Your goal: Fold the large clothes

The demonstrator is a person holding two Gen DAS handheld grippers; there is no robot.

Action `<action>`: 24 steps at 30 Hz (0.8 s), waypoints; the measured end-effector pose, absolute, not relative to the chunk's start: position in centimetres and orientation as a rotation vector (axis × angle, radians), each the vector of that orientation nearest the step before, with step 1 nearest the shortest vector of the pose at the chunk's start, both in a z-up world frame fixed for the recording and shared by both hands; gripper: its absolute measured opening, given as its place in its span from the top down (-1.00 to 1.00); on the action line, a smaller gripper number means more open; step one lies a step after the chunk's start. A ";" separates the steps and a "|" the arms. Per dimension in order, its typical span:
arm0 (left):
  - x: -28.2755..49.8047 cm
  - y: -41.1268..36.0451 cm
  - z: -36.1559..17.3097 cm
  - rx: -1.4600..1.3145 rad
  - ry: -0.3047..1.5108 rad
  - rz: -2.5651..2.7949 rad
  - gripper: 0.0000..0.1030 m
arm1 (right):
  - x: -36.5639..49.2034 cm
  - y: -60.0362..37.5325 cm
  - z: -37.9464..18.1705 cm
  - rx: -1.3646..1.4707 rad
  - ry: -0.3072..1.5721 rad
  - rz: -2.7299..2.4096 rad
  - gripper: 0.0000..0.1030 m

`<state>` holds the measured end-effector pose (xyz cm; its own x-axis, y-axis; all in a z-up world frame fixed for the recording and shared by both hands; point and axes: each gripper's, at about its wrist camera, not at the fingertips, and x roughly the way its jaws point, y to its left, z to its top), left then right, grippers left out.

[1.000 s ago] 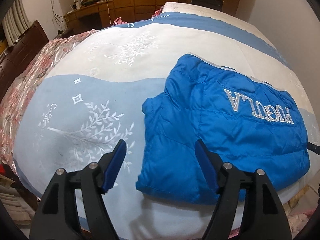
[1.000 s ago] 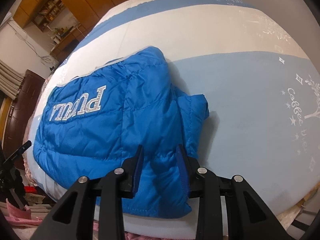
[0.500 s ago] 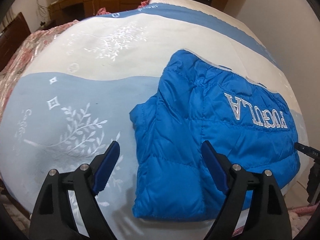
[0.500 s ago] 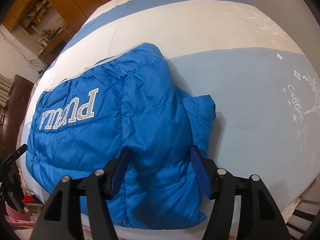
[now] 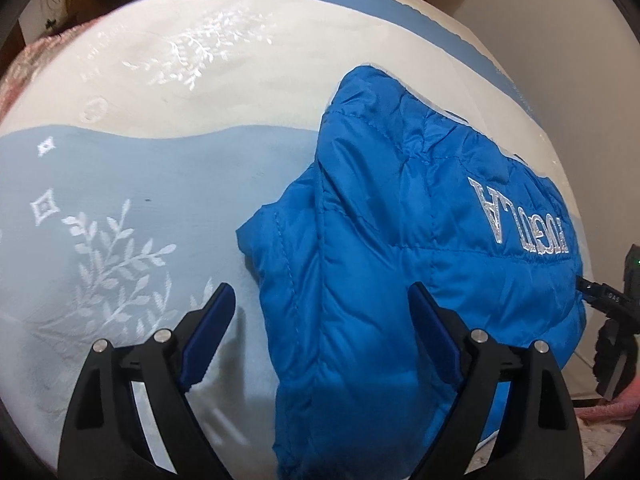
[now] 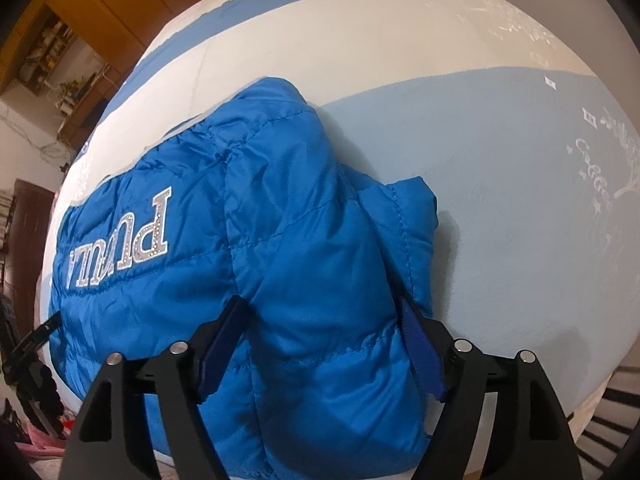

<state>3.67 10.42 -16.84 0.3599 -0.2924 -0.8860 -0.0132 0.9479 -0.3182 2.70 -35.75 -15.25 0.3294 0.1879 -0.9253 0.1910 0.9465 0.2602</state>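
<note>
- Jacket [image 5: 400, 260], blue and quilted, lies folded on the bed [image 5: 160, 168] near its front edge.
- Left wrist view: the left gripper [image 5: 320, 312] has its jaws opening, straddling the jacket's side edge, pads off the cloth. To grip well, I judge it should drop lower and take every layer of that edge before closing.
- Here the jacket's near hem is cut off behind the fingers, and the silver lettering runs off to the right.
- Right wrist view: the right gripper [image 6: 324, 328] has its jaws opening around a thick quilted ridge; whether the pads touch it is hard to tell.
- The hem under this gripper is hidden.
</note>
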 end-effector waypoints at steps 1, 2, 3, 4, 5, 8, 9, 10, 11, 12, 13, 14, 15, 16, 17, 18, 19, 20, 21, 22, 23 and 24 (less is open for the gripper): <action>3.9 10.6 -17.1 -0.305 1.199 -0.196 -0.71 | 2.8 -35.7 -15.4 0.356 1.243 -0.005 -0.55; 4.1 10.7 -17.3 -0.316 1.203 -0.207 -0.71 | 2.8 -35.7 -15.4 0.357 1.243 -0.009 -0.55; 4.4 10.9 -17.6 -0.330 1.207 -0.222 -0.72 | 2.8 -35.6 -15.5 0.357 1.243 -0.014 -0.57; 4.6 10.9 -17.8 -0.336 1.208 -0.230 -0.73 | 2.8 -35.6 -15.6 0.357 1.244 -0.019 -0.59; 4.8 11.0 -18.0 -0.344 1.210 -0.237 -0.73 | 2.8 -35.5 -15.6 0.356 1.245 -0.022 -0.59; 5.4 11.2 -18.6 -0.380 1.216 -0.269 -0.73 | 2.9 -35.4 -15.7 0.362 1.250 -0.036 -0.61; 5.4 11.3 -18.7 -0.386 1.215 -0.275 -0.74 | 3.1 -35.4 -15.8 0.364 1.252 -0.038 -0.61; 5.6 11.3 -18.8 -0.388 1.213 -0.281 -0.74 | 3.2 -35.4 -15.8 0.366 1.254 -0.040 -0.62; 5.7 11.3 -18.9 -0.386 1.212 -0.287 -0.74 | 3.3 -35.4 -15.9 0.370 1.257 -0.043 -0.62; 5.6 11.2 -18.9 -0.384 1.209 -0.291 -0.74 | 3.4 -35.3 -15.9 0.374 1.259 -0.045 -0.63; 5.7 11.2 -18.9 -0.381 1.206 -0.295 -0.73 | 3.5 -35.4 -16.0 0.376 1.260 -0.046 -0.63; 5.7 11.1 -18.9 -0.380 1.202 -0.299 -0.66 | 3.5 -35.4 -16.0 0.377 1.261 -0.047 -0.63; 5.7 11.0 -18.9 -0.381 1.198 -0.305 -0.62 | 3.7 -35.3 -16.1 0.378 1.262 -0.048 -0.64; 5.6 11.0 -18.8 -0.388 1.195 -0.317 -0.52 | 3.8 -35.3 -16.1 0.379 1.262 -0.048 -0.64; 5.7 11.3 -18.7 -0.397 1.196 -0.329 -0.46 | 3.9 -35.3 -16.0 0.379 1.261 -0.048 -0.64; 5.7 11.3 -18.7 -0.420 1.197 -0.349 -0.30 | 3.9 -35.3 -16.1 0.379 1.260 -0.047 -0.64; 5.6 11.3 -18.6 -0.445 1.197 -0.367 -0.12 | 3.8 -35.4 -16.1 0.381 1.257 -0.045 -0.64; 5.5 11.4 -18.6 -0.467 1.194 -0.380 -0.06 | 3.8 -35.4 -16.1 0.382 1.254 -0.043 -0.64; 5.4 11.4 -18.6 -0.488 1.188 -0.391 0.08 | 3.7 -35.4 -16.1 0.383 1.251 -0.042 -0.64; 5.4 11.4 -18.5 -0.500 1.182 -0.396 0.18 | 3.6 -35.5 -16.2 0.383 1.248 -0.039 -0.64; 5.2 11.4 -18.4 -0.517 1.172 -0.400 0.28 | 3.5 -35.5 -16.2 0.385 1.244 -0.035 -0.64; 5.1 11.3 -18.3 -0.525 1.166 -0.402 0.31 | 3.5 -35.6 -16.3 0.388 1.241 -0.031 -0.64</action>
<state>5.07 11.35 -18.28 0.3472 -0.5549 -0.7560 0.0288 0.8121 -0.5828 3.48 -35.63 -16.25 0.3326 0.1859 -0.9246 0.2313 0.9344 0.2710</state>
